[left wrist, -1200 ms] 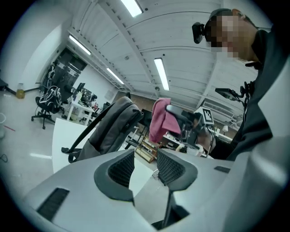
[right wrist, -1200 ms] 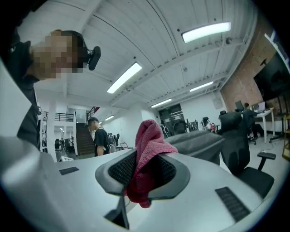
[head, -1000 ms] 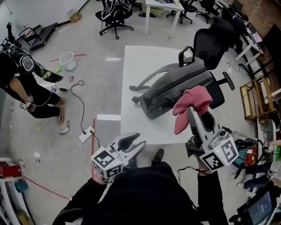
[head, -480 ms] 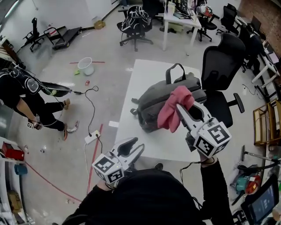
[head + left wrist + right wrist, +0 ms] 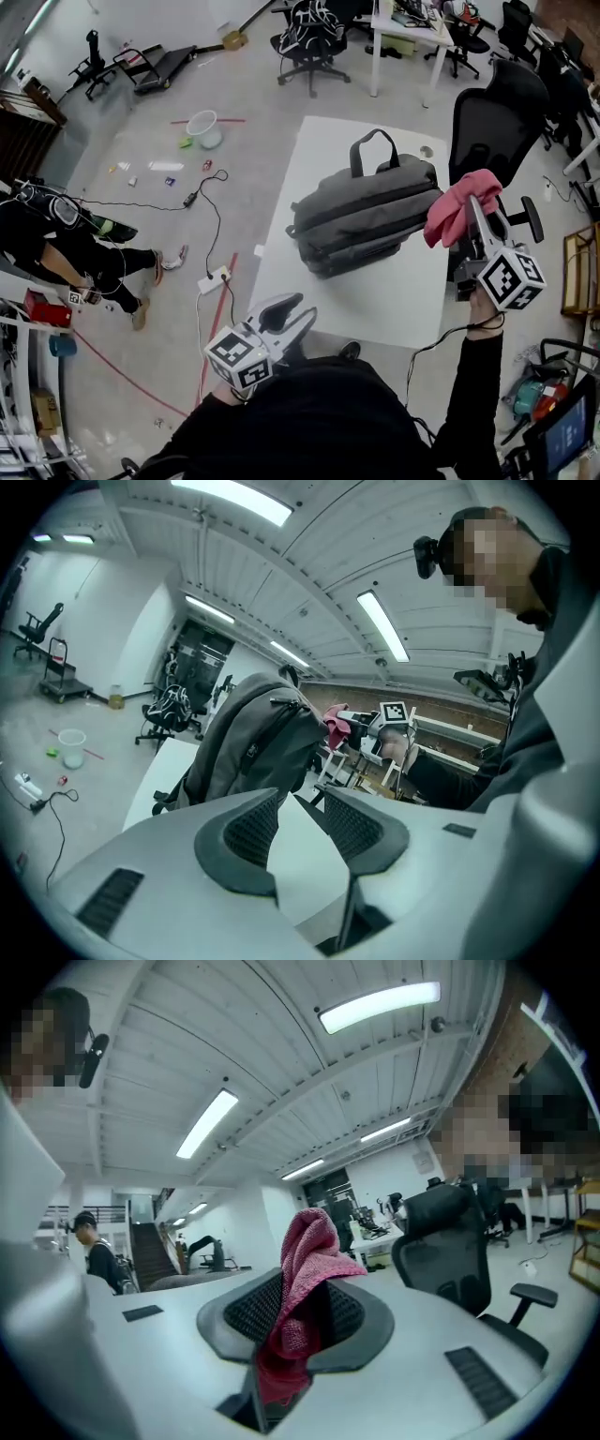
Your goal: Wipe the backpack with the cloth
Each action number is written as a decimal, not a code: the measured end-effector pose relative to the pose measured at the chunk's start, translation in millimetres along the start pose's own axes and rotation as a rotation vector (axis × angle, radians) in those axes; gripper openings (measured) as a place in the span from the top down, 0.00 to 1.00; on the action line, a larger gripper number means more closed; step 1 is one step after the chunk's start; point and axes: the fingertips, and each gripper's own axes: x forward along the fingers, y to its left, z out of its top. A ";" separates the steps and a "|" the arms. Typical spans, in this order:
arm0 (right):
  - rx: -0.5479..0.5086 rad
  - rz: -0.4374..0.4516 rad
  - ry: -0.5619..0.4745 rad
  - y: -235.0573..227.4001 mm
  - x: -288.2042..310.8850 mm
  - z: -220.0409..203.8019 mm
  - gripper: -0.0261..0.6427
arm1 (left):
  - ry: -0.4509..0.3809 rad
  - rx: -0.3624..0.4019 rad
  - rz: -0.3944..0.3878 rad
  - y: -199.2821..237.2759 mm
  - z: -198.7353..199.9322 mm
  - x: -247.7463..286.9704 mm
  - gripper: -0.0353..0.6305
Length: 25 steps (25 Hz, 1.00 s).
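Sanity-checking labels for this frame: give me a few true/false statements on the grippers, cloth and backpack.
1. The backpack lies on the white table. True.
2. The right gripper is shut on the pink cloth. True.
3. The left gripper grips the backpack. False: its fingers stand apart, empty.
4. The backpack's top handle points toward the left gripper. False: it points away, to the table's far side.
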 end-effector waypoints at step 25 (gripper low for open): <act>-0.255 0.571 0.114 349.0 45.4 -36.0 0.82 | -0.001 -0.050 -0.168 99.7 24.2 -41.3 0.70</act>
